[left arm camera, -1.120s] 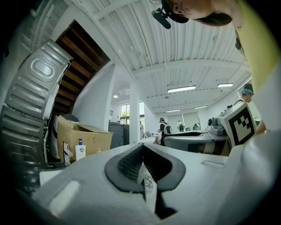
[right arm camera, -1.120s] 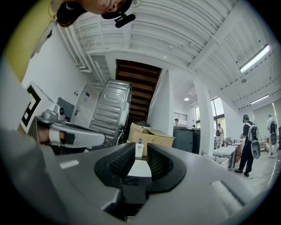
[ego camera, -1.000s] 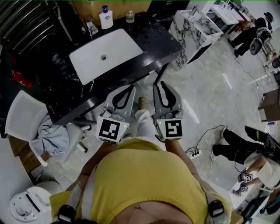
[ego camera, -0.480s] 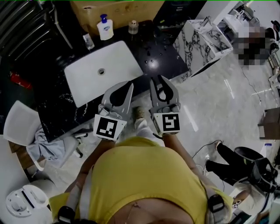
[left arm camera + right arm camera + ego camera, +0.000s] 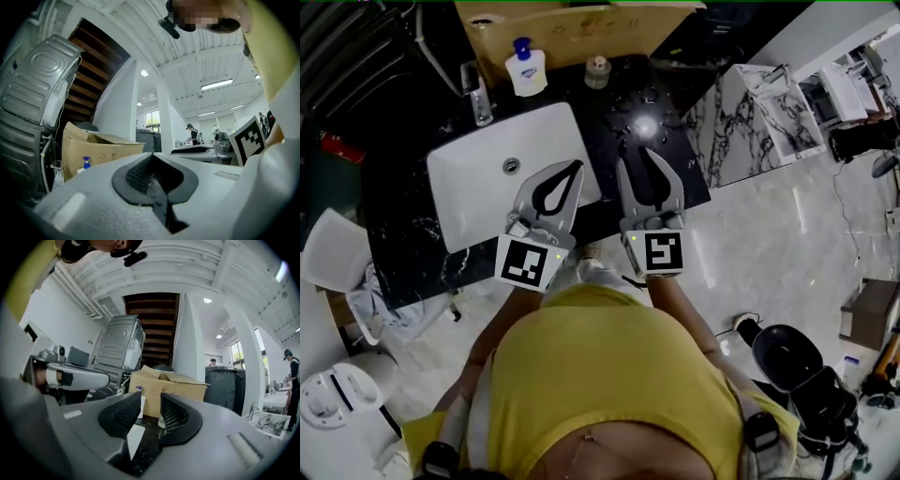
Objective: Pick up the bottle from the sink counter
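Note:
A white soap bottle with a blue pump (image 5: 525,67) stands at the back of the black sink counter (image 5: 666,112). A small clear bottle with a tan cap (image 5: 597,70) stands to its right. My left gripper (image 5: 575,165) hovers shut over the right edge of the white basin (image 5: 478,187). My right gripper (image 5: 642,153) hangs over the counter's front, its jaws opening with nothing between them. The right gripper view shows my right gripper (image 5: 150,397), with the pump bottle (image 5: 140,403) and small bottle (image 5: 161,420) far beyond the gap. The left gripper view shows my left gripper (image 5: 151,155) and the pump bottle (image 5: 85,164) far left.
A chrome faucet (image 5: 476,94) stands behind the basin. A cardboard box (image 5: 572,23) sits behind the counter. A marble-patterned block (image 5: 750,112) stands to the right, and a white chair (image 5: 328,262) to the left. A metal machine (image 5: 119,345) rises behind the box.
The person has stepped up to the counter. Both grippers moved from over the floor to over the counter's front and basin edge. The right jaws have parted slightly.

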`<state>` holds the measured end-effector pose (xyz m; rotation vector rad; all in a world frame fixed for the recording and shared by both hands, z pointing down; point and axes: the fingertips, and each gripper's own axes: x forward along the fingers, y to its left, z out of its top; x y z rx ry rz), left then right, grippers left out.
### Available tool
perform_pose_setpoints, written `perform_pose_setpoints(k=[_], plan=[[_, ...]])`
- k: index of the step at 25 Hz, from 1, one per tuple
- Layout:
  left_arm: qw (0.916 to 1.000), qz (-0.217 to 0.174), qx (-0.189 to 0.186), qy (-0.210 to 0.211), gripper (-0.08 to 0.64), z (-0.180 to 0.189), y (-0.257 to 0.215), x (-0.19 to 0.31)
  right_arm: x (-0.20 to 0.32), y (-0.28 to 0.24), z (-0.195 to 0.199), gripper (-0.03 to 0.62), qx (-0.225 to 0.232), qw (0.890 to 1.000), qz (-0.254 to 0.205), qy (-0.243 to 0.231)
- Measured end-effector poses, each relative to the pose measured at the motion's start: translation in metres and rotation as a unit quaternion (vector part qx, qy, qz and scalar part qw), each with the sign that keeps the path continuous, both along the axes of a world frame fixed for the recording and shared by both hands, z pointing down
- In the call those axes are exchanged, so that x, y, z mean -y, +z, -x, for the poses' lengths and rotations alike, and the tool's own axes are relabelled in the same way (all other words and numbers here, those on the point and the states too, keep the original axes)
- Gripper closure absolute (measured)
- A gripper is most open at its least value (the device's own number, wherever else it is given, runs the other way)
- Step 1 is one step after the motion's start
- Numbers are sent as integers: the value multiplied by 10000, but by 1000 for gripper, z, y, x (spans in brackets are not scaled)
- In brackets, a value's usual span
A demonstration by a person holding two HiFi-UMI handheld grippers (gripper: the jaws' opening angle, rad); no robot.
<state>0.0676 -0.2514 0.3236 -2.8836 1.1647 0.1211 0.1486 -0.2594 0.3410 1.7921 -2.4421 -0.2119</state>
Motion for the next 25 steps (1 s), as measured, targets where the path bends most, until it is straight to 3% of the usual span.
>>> perform_pose_setpoints(k=[14,19,25], plan=[[9989,164,107,-415,560,-34,21,71,95,45,-41,413,68,9979,472,-439],[9991,114,136,-391,560,-36,21,89,127,56,-41,408,143,9980,424,-437],[9985,262,188,-446,560,-35,28,121,166,81,-34,397,-22,9960,744,-496]])
